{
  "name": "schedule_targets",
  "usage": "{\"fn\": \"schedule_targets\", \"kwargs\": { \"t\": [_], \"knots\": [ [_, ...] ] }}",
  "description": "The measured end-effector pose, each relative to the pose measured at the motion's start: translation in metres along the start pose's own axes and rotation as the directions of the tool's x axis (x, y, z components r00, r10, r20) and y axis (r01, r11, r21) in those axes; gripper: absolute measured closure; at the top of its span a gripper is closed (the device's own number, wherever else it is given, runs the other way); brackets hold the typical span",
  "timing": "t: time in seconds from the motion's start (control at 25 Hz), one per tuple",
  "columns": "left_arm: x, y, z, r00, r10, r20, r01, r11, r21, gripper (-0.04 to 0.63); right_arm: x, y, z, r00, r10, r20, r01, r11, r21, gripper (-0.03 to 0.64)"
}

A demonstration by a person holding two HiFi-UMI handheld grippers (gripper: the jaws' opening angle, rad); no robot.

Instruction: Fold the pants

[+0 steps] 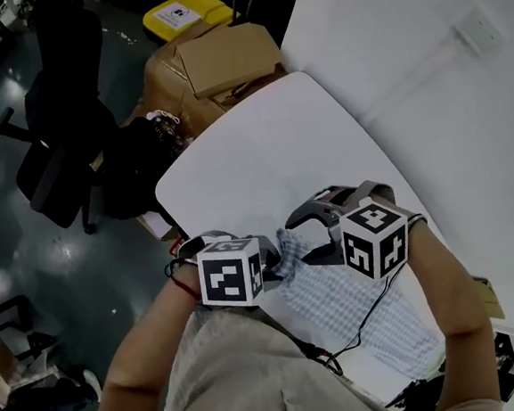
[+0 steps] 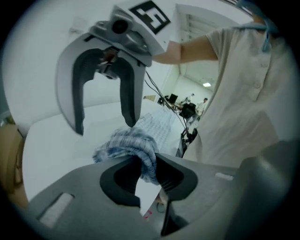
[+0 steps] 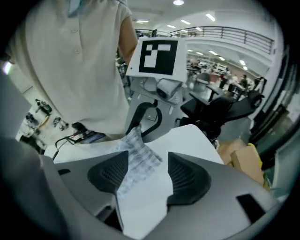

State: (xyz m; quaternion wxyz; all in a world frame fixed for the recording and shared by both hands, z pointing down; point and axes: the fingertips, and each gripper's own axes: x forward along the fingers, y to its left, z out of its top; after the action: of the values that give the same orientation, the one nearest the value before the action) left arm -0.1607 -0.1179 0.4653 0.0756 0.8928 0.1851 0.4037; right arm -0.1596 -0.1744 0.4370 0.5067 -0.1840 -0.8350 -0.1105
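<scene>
- The pants are laid on the white table, with the long axis run diagonally in the head view, from a bunched end between the two grippers down toward the person's right forearm.
- That bunched end is lifted off the table; the rest is spread flat.
- The cloth is seen to be thin and woven, in a fine blue-and-white check (crumpled into soft folds where it is gripped).
- The left gripper is clamped on the bunched end, with the fabric pressed between its dark ribbed pads.
- The right gripper is held with its jaws wide apart; a strip of the checked cloth is seen through the gap, but neither pad is pressed on it.
- The lower end of the pants is partly covered by the right forearm and by a black cable, so waistband and leg ends cannot be told apart.
- The table's near edge is hidden by the person's pale shirt.
</scene>
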Motion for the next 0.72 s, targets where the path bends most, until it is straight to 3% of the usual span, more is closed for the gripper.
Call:
{"fn": "schedule_targets", "kwargs": {
  "t": [0.12,0.28,0.4,0.56,0.6,0.64,0.72],
  "knots": [
    [0.003,-0.010,0.002,0.994,0.056,-0.089,-0.041,0.985,0.168,0.505,0.006,0.021,-0.002,0.979,0.151,-0.135,-0.168,0.979,-0.119,0.302],
    [0.005,-0.022,0.006,0.986,0.100,-0.133,-0.059,0.958,0.281,0.506,0.015,0.037,-0.005,0.937,0.248,-0.245,-0.295,0.939,-0.178,0.278],
    [0.009,-0.029,0.010,0.988,0.091,-0.124,-0.050,0.952,0.303,0.506,0.024,0.041,-0.002,0.911,0.296,-0.288,-0.358,0.914,-0.193,0.275],
    [0.009,-0.027,0.012,0.990,0.096,-0.106,-0.060,0.951,0.305,0.508,0.040,0.052,-0.004,0.853,0.377,-0.360,-0.465,0.863,-0.197,0.278],
    [0.009,-0.026,0.011,0.990,0.096,-0.106,-0.060,0.953,0.298,0.508,0.042,0.052,-0.006,0.844,0.383,-0.376,-0.473,0.861,-0.186,0.290],
    [0.009,-0.025,0.009,0.990,0.095,-0.108,-0.060,0.956,0.289,0.508,0.042,0.051,-0.010,0.839,0.383,-0.387,-0.471,0.866,-0.166,0.355],
    [0.009,-0.020,0.002,0.989,0.099,-0.113,-0.066,0.963,0.260,0.508,0.039,0.047,-0.018,0.834,0.381,-0.398,-0.456,0.883,-0.111,0.380]
  ]
}}
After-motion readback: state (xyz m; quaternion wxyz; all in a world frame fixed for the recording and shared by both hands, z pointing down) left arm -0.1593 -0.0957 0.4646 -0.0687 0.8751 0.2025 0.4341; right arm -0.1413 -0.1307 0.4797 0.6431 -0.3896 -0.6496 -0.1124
